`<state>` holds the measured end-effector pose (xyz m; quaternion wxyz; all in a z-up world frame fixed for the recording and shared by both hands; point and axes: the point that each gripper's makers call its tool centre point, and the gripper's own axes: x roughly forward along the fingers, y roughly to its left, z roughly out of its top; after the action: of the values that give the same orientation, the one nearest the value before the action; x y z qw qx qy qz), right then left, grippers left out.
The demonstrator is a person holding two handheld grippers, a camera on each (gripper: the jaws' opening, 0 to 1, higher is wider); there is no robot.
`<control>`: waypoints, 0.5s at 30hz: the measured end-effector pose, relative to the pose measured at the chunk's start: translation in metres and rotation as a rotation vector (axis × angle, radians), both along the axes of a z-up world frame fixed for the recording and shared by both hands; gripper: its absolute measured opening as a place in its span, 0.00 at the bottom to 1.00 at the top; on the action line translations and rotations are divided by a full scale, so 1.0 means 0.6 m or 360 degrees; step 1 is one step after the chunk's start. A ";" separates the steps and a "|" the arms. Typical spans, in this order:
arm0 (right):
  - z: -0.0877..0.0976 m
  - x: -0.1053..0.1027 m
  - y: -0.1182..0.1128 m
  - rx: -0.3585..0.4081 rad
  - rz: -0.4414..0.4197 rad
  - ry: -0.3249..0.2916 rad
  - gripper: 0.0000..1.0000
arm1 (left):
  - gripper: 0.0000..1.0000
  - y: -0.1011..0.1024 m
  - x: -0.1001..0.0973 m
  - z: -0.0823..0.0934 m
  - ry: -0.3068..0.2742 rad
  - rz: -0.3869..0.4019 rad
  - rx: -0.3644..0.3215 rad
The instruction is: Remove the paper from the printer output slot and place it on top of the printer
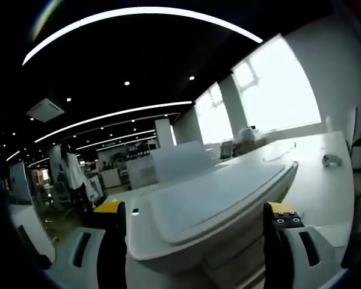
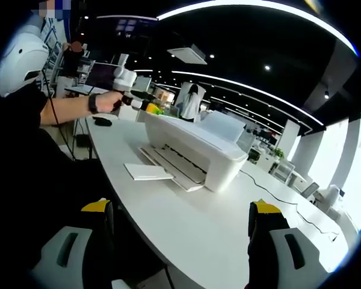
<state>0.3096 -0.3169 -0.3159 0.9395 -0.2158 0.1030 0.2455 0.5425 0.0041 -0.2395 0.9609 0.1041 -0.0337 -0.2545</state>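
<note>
A white printer (image 2: pixel 198 147) stands on a long white table (image 2: pixel 228 223). A white sheet of paper (image 2: pixel 147 171) lies flat at the outer end of its output tray (image 2: pixel 177 168), in front of the slot. My right gripper (image 2: pixel 180 241) is open, well back from the printer, with nothing between its jaws. A person's hand holds my left gripper (image 2: pixel 145 105) at the printer's far end. In the left gripper view that gripper (image 1: pixel 195 241) is open, its jaws standing on either side of the printer's lid (image 1: pixel 216 198). The rear paper support (image 1: pixel 180 161) stands upright behind the lid.
A cable (image 2: pixel 277 192) trails across the table right of the printer. A dark mouse-like object (image 2: pixel 101 120) lies near the person's arm. A small white object (image 1: pixel 332 159) sits on the far table. A person in white (image 1: pixel 75 174) stands among desks behind.
</note>
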 end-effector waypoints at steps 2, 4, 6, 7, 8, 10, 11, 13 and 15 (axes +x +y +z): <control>0.001 0.000 0.000 0.0006 0.0001 -0.0001 0.88 | 0.97 0.004 -0.001 -0.001 -0.0001 0.0006 0.0004; 0.001 0.000 0.000 0.0002 -0.0001 -0.0003 0.88 | 0.97 0.008 -0.002 -0.002 0.0000 0.0007 0.0003; 0.001 0.001 0.000 0.0001 -0.0001 -0.0002 0.88 | 0.97 0.010 -0.005 -0.004 0.0003 0.0006 0.0000; 0.002 0.001 0.000 0.0001 -0.0001 -0.0001 0.88 | 0.97 0.010 -0.007 -0.004 0.0003 0.0005 -0.0004; 0.002 0.002 -0.001 0.0001 -0.0001 -0.0001 0.88 | 0.97 0.010 -0.007 -0.004 0.0001 0.0002 -0.0004; 0.003 0.002 -0.001 -0.0002 -0.0003 -0.0003 0.88 | 0.97 0.011 -0.009 -0.005 -0.0004 0.0003 0.0008; 0.004 0.002 -0.001 0.0000 -0.0003 -0.0005 0.88 | 0.97 0.011 -0.010 -0.006 -0.0007 0.0006 0.0011; 0.005 0.001 0.000 0.0005 -0.0003 -0.0009 0.88 | 0.97 0.013 -0.011 -0.006 -0.0010 0.0005 0.0011; 0.004 0.001 -0.002 0.0003 -0.0007 -0.0007 0.88 | 0.97 0.014 -0.012 -0.009 -0.0005 0.0004 0.0013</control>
<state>0.3105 -0.3179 -0.3132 0.9404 -0.2152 0.1010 0.2431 0.5350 0.0125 -0.2446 0.9607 0.1084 -0.0340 -0.2534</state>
